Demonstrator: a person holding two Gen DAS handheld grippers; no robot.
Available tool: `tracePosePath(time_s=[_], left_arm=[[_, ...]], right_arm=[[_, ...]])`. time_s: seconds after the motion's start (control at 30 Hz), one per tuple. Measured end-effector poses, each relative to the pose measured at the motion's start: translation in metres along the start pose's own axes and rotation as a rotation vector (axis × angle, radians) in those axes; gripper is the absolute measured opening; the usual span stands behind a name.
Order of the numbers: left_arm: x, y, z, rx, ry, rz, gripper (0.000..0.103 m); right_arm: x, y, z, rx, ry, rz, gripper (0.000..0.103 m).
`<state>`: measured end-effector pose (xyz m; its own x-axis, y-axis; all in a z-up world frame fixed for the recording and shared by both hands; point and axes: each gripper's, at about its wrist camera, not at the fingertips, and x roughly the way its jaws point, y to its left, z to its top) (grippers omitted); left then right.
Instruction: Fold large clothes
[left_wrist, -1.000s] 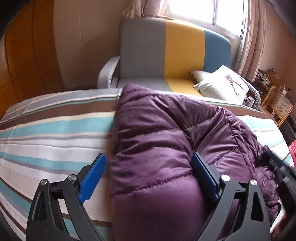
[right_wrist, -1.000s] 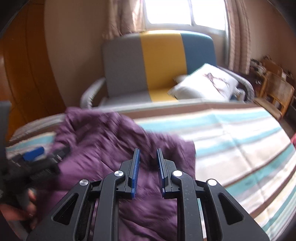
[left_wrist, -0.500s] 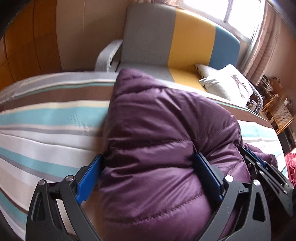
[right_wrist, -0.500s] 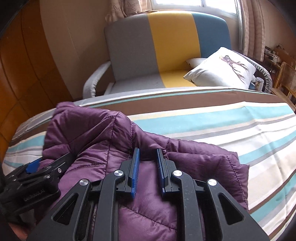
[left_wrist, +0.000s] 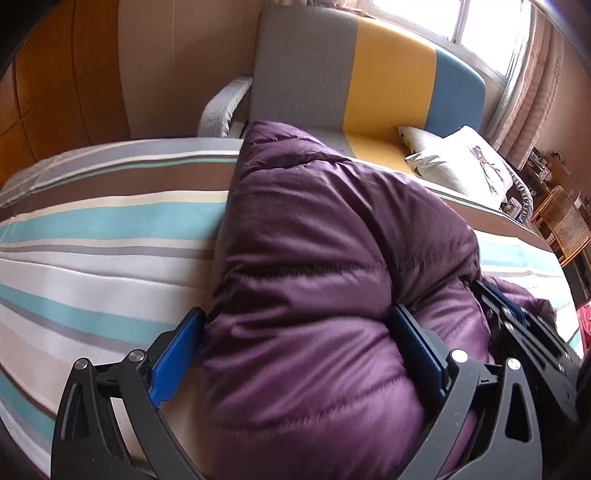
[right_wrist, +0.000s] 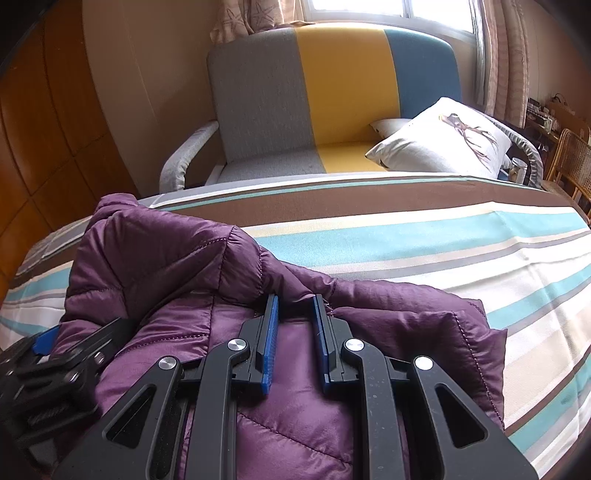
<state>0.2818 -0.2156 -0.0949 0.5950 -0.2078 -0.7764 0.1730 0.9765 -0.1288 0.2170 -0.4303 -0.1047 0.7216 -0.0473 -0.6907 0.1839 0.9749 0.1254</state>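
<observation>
On the striped bed (right_wrist: 424, 236) the purple jacket (left_wrist: 325, 258) lies bunched toward your left half of the spread, and it looks to be only partway folded — one puffy layer is doubled over the rest, yet the bundle is lumpy, with a loose flap trailing out toward 3 o'clock in the right wrist view. My guess is that at least one more fold and a flattening are left; how many folds are already in it you cannot read from here.

Your left gripper (left_wrist: 295, 345) has its fingers (left_wrist: 177, 350) spread wide, straddling a thick roll of jacket; both blue pads press against the padding, one at 8 o'clock and one at 4 o'clock of the view. It brackets the roll rather than pinching it.

Your right gripper (right_wrist: 293, 332) sits low on the jacket (right_wrist: 155, 258) with its fingers (right_wrist: 269, 343) drawn near together, a narrow gap left between the pads. A ridge of fabric runs right at the tips — whether any of it is actually caught there I cannot tell. The two grippers are near each other, the left one showing at 8 o'clock in the right view.
</observation>
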Motion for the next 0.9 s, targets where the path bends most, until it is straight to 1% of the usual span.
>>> tracePosePath(time_s=[0.07, 0.17, 0.23, 0.3, 0.37, 0.47, 0.53, 0.63, 0.73, 0.8, 0.83, 0.87, 0.9], left_arm=[[-0.013, 0.000, -0.005, 0.006, -0.004, -0.014, 0.099], [-0.032, 0.005, -0.013, 0.012, -0.021, -0.048, 0.099], [-0.042, 0.006, -0.021, 0.020, -0.058, -0.048, 0.099], [-0.048, 0.003, -0.029, 0.046, -0.108, -0.028, 0.099], [-0.047, -0.001, -0.032, 0.067, -0.124, -0.013, 0.099], [-0.043, -0.016, -0.033, 0.140, -0.154, 0.037, 0.099], [-0.040, -0.020, -0.032, 0.167, -0.164, 0.055, 0.099], [-0.035, -0.012, -0.029, 0.145, -0.133, 0.028, 0.099], [-0.043, -0.008, -0.029, 0.139, -0.138, 0.014, 0.099], [-0.055, 0.000, -0.031, 0.127, -0.148, -0.019, 0.101], [-0.059, 0.004, -0.033, 0.116, -0.150, -0.034, 0.101], [-0.066, 0.011, -0.036, 0.087, -0.150, -0.064, 0.101], [-0.070, 0.018, -0.040, 0.052, -0.147, -0.095, 0.101]], right_arm=[[-0.005, -0.002, -0.001, 0.007, -0.007, 0.013, 0.018], [-0.027, -0.009, -0.004, 0.041, -0.045, 0.058, 0.018], [-0.052, -0.017, -0.012, 0.079, -0.105, 0.083, 0.018], [-0.063, -0.023, -0.019, 0.095, -0.125, 0.057, 0.018], [-0.060, -0.032, -0.024, 0.115, -0.108, 0.023, 0.018], [-0.047, -0.042, -0.031, 0.149, -0.092, 0.021, 0.018], [-0.042, -0.042, -0.031, 0.151, -0.087, 0.009, 0.018], [-0.040, -0.039, -0.028, 0.140, -0.074, -0.003, 0.018], [-0.050, -0.045, -0.026, 0.155, -0.065, 0.035, 0.018], [-0.068, -0.051, -0.031, 0.194, -0.095, 0.070, 0.018], [-0.082, -0.056, -0.037, 0.224, -0.115, 0.094, 0.032], [-0.091, -0.061, -0.041, 0.245, -0.134, 0.108, 0.043], [-0.102, -0.064, -0.046, 0.262, -0.157, 0.117, 0.062]])
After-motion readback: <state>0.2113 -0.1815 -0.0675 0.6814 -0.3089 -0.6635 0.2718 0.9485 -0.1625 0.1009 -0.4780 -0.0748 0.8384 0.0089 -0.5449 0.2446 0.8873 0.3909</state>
